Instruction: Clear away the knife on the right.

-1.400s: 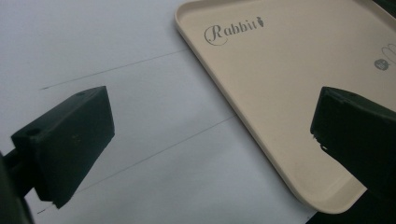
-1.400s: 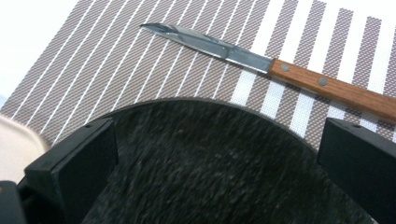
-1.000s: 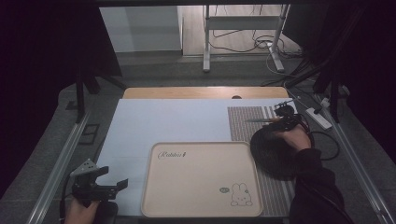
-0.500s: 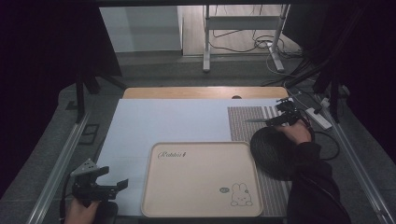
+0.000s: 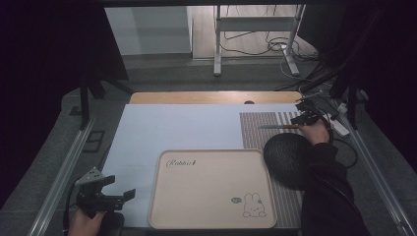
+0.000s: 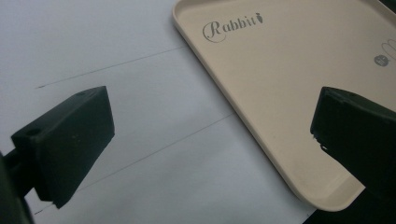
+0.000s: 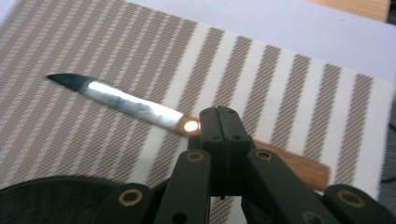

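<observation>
In the high view we find the right hand-held gripper [image 5: 301, 119] at about two o'clock on the table [image 5: 187, 128], over the far end of the striped placemat [image 5: 258, 129]. Its jaws have just been closing, and in the right gripper view they now stand pressed together on the knife [image 7: 135, 106], clamping it where the steel blade meets the wooden handle. From that grip the blade runs out toward ten o'clock over the brown and white stripes, while the handle runs back toward four o'clock. In the high view the knife [image 5: 275, 126] lies level, its tip pointing toward nine o'clock across the placemat. We cannot tell whether it rests on the mat or hangs just above it.

Just nearer than the knife, a dark round plate [image 5: 287, 155] sits on the placemat, close beside the right sleeve.

The left hand-held gripper [image 5: 105, 194] rests at about seven o'clock, well apart from the knife. In the left gripper view its jaws gape wide with nothing between them, above the white table cover and the near corner of the beige tray [image 6: 280, 88] printed "Rabbit".
</observation>
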Demonstrator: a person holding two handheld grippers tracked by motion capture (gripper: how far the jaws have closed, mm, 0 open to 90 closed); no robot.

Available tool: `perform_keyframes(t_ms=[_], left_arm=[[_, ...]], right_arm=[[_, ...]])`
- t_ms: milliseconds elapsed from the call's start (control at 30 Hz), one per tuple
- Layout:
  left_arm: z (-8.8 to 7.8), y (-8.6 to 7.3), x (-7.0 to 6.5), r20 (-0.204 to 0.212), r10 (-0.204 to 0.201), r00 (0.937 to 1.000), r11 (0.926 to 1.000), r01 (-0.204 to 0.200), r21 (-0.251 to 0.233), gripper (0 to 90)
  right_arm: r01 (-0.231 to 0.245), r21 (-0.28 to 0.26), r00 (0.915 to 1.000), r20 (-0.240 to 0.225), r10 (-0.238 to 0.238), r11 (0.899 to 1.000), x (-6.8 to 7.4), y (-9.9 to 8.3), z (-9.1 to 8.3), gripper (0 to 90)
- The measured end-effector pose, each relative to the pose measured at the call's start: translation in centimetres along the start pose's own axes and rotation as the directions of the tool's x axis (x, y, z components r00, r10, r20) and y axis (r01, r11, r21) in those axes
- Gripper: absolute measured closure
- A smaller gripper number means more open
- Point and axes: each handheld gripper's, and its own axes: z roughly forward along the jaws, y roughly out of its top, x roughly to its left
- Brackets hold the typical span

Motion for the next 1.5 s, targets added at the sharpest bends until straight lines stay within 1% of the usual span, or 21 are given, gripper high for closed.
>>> perform_keyframes(t_ms=[67, 167, 200, 333, 467, 633, 733, 900, 1033, 1200, 1233, 1267, 1300, 1367, 1400, 1467, 1500], left_arm=[[0.0, 0.0, 0.0, 0.000, 0.000, 1.0000, 1.0000, 0.000, 0.001, 0.0], [0.0, 0.0, 0.0, 0.001, 0.000, 1.0000, 1.0000, 0.000, 0.001, 0.0], [0.0, 0.0, 0.0, 0.001, 0.000, 1.0000, 1.0000, 0.000, 0.001, 0.0], [0.0, 0.0, 0.0, 0.000, 0.001, 1.0000, 1.0000, -0.001, 0.002, 0.0], [0.0, 0.0, 0.0, 0.001, 0.001, 1.0000, 1.0000, -0.001, 0.002, 0.0], [0.0, 0.0, -0.1, 0.001, 0.003, 1.0000, 1.0000, -0.003, 0.002, 0.0], [0.0, 0.0, -0.1, 0.001, 0.005, 1.0000, 1.0000, -0.005, 0.003, 0.0], [0.1, 0.0, -0.1, 0.000, 0.009, 1.0000, 1.0000, -0.009, 0.004, 0.0], [0.1, 0.1, -0.1, -0.002, 0.015, 0.9999, 0.9998, -0.015, 0.010, 0.0], [0.1, 0.1, -0.2, -0.002, 0.018, 0.9998, 0.9998, -0.018, 0.010, 0.0], [0.1, 0.1, -0.2, -0.003, 0.018, 0.9998, 0.9998, -0.018, 0.010, 0.0], [0.1, 0.1, -0.2, -0.003, 0.018, 0.9998, 0.9998, -0.018, 0.010, 0.0], [0.1, 0.1, -0.2, -0.004, 0.019, 0.9998, 0.9998, -0.018, 0.010, 0.0], [0.1, 0.1, -0.2, -0.005, 0.020, 0.9998, 0.9997, -0.020, 0.012, 0.0], [0.1, 0.1, -0.2, -0.006, 0.023, 0.9997, 0.9997, -0.022, 0.013, 0.0], [0.2, 0.1, -0.3, -0.006, 0.023, 0.9997, 0.9996, -0.023, 0.013, 0.0], [0.2, 0.1, -0.3, -0.007, 0.024, 0.9997, 0.9996, -0.023, 0.013, 0.0]], right_arm=[[-0.007, 0.006, 0.9999, 0.008, 0.007, 1.000, -0.3, 0.1, 0.5, 89.4], [-0.005, 0.013, 0.9995, 0.032, 0.005, 1.000, -0.8, 0.1, 1.2, 89.4], [-0.008, 0.018, 0.9992, 0.039, 0.007, 1.000, -1.1, 0.1, 1.5, 89.4], [-0.024, 0.014, 0.9986, 0.047, 0.024, 1.000, -1.6, 0.1, 1.8, 89.4], [-0.033, 0.028, 0.9984, 0.047, 0.031, 0.999, -2.0, -0.2, 2.1, 89.4], [-0.039, 0.063, 0.9990, 0.025, 0.038, 0.997, -2.2, -0.8, 1.9, 89.4], [-0.044, 0.069, 0.9990, 0.011, 0.044, 0.997, -2.2, -1.2, 1.7, 89.4], [-0.030, 0.097, 0.9994, -0.014, 0.032, 0.995, -2.0, -1.7, 1.2, 89.4], [-0.030, 0.106, 0.9991, -0.027, 0.033, 0.994, -1.7, -2.0, 0.9, 89.4], [-0.019, 0.115, 0.9994, -0.027, 0.023, 0.993, -1.6, -2.0, 0.9, 89.3], [-0.017, 0.111, 0.9997, -0.018, 0.019, 0.994, -1.6, -1.9, 0.8, 89.0], [-0.016, 0.105, 0.9998, -0.010, 0.017, 0.994, -1.6, -1.8, 0.7, 85.2], [-0.029, 0.098, 0.9995, -0.008, 0.030, 0.995, -1.6, -1.7, 0.6, 81.7], [-0.065, 0.077, 0.9972, -0.032, 0.068, 0.995, -1.6, -1.4, 0.3, 70.8], [-0.074, 0.071, 0.9960, -0.044, 0.077, 0.995, -1.6, -1.3, 0.2, 67.3], [-0.067, 0.061, 0.9966, -0.043, 0.070, 0.996, -1.3, -1.0, 0.2, 57.9], [-0.067, 0.055, 0.9966, -0.045, 0.069, 0.996, -1.1, -0.9, 0.2, 51.6]])
